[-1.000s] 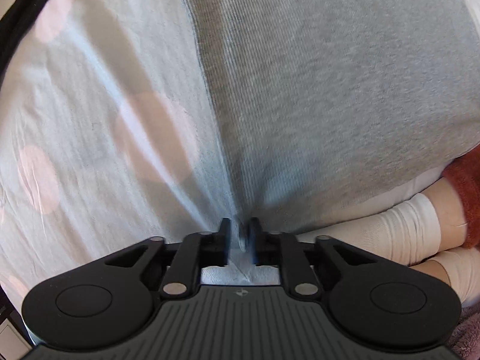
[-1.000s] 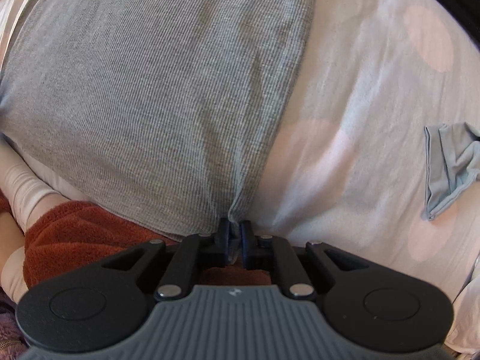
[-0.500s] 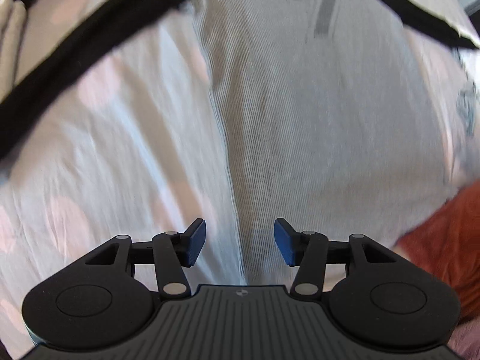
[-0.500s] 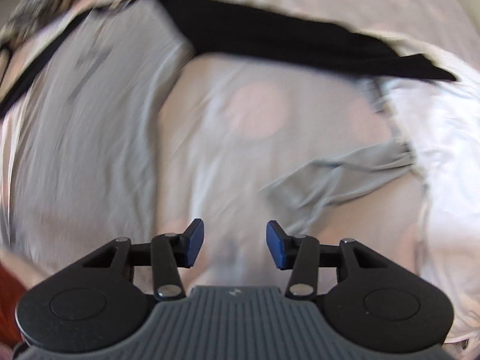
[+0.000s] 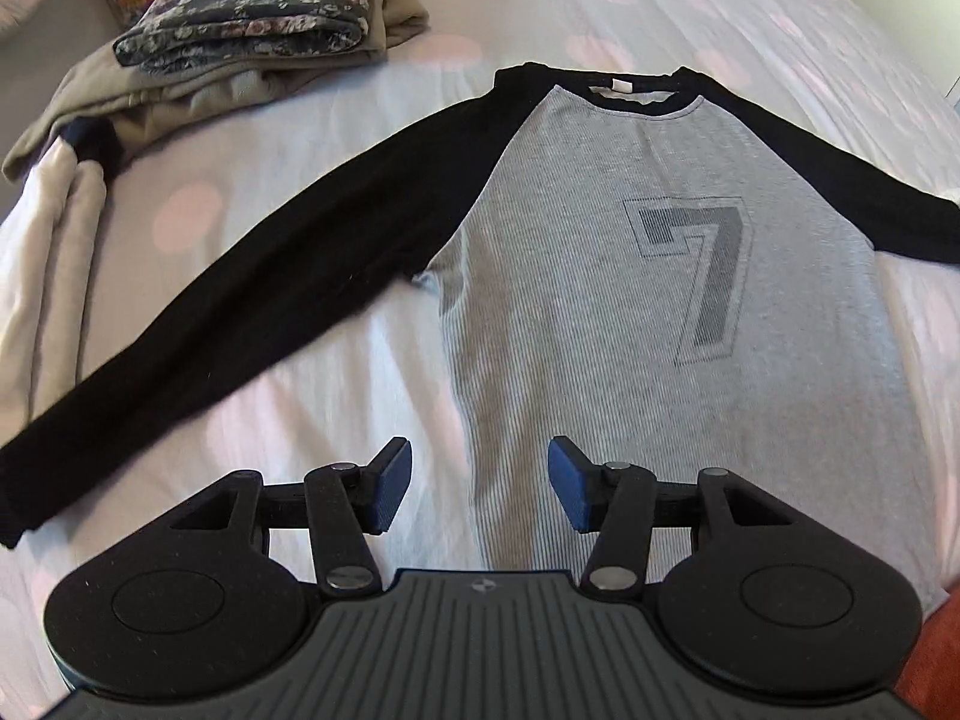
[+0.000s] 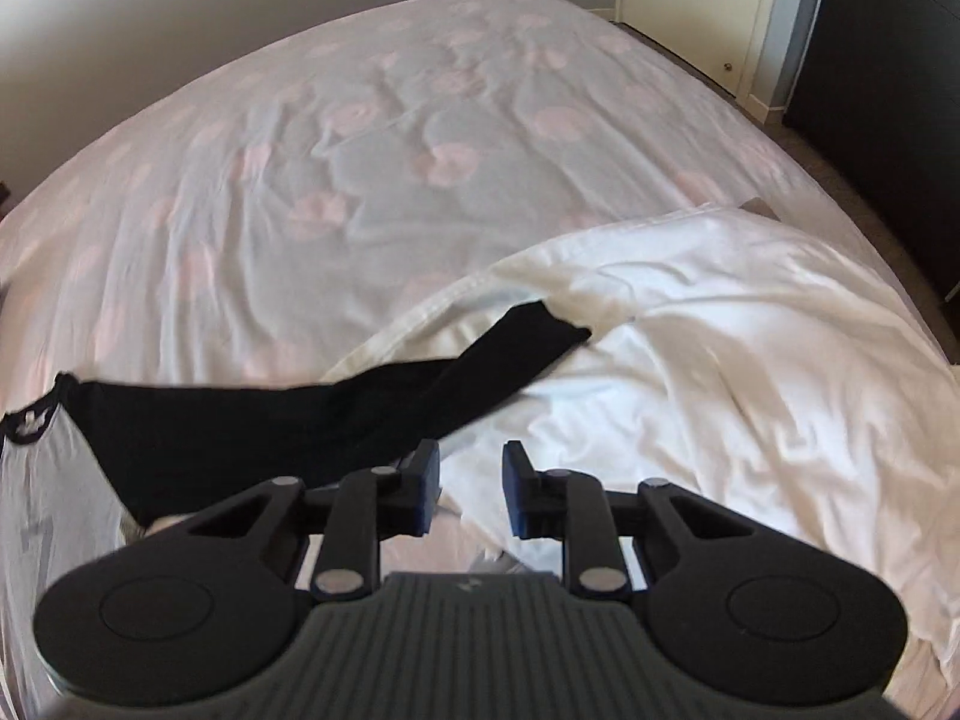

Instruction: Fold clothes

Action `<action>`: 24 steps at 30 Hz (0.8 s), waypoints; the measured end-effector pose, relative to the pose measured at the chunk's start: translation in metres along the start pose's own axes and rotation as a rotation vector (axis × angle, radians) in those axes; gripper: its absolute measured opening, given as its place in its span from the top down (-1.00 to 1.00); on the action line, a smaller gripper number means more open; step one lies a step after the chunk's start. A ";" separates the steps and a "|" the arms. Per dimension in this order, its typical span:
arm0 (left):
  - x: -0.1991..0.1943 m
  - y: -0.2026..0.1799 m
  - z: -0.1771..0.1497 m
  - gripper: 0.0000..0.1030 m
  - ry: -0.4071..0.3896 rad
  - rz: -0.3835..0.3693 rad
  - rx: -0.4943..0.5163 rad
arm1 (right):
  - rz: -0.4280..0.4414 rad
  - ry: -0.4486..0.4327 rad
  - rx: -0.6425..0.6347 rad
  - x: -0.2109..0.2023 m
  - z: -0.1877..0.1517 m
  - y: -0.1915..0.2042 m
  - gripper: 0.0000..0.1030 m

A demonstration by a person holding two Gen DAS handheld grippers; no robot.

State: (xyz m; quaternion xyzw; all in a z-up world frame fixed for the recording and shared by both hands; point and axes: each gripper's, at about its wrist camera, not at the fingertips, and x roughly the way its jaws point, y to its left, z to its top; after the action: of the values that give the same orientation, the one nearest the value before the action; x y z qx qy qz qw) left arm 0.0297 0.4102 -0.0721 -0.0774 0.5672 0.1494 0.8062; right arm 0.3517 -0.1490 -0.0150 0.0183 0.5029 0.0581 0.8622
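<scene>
On the left we see a stack (image 5: 252,18) of folded clothes at the far corner of the bed (image 5: 750,6), with a pale blanket (image 5: 48,252) along the edge beside it. The shirt (image 5: 630,276) lies flat, front up, on the spotted sheet, its black left sleeve (image 5: 252,300) stretched out toward the blanket. Our left tongs (image 5: 479,483) hang wide above the shirt's hem, empty. Our right tongs (image 6: 471,495) stand narrow, closing, nothing between them. Ahead of them the right sleeve (image 6: 360,402) runs onto a crumpled white duvet (image 6: 750,360), its cuff resting on the folds.
</scene>
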 end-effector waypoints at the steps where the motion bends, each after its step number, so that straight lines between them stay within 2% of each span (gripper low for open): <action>1: 0.004 -0.003 0.003 0.06 -0.001 0.012 0.004 | -0.007 -0.008 0.016 0.005 0.007 -0.004 0.50; 6: 0.028 -0.020 0.014 0.06 -0.007 0.036 -0.011 | -0.052 -0.008 0.070 0.038 0.034 -0.014 0.50; 12: 0.050 -0.024 0.021 0.06 -0.050 -0.020 -0.118 | -0.110 0.035 0.153 0.085 0.049 -0.033 0.49; 19: 0.063 -0.032 0.036 0.07 -0.071 0.002 -0.095 | -0.118 0.055 0.225 0.115 0.055 -0.051 0.50; 21: 0.068 -0.032 0.039 0.07 -0.064 -0.004 -0.097 | -0.117 0.049 0.230 0.118 0.055 -0.051 0.69; 24: 0.072 -0.031 0.039 0.07 -0.048 0.001 -0.099 | -0.140 0.030 0.184 0.112 0.058 -0.044 0.86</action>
State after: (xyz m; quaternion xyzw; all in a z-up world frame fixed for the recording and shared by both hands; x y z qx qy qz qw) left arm 0.0975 0.4032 -0.1278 -0.1134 0.5397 0.1794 0.8146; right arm 0.4604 -0.1780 -0.0870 0.0613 0.5190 -0.0481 0.8512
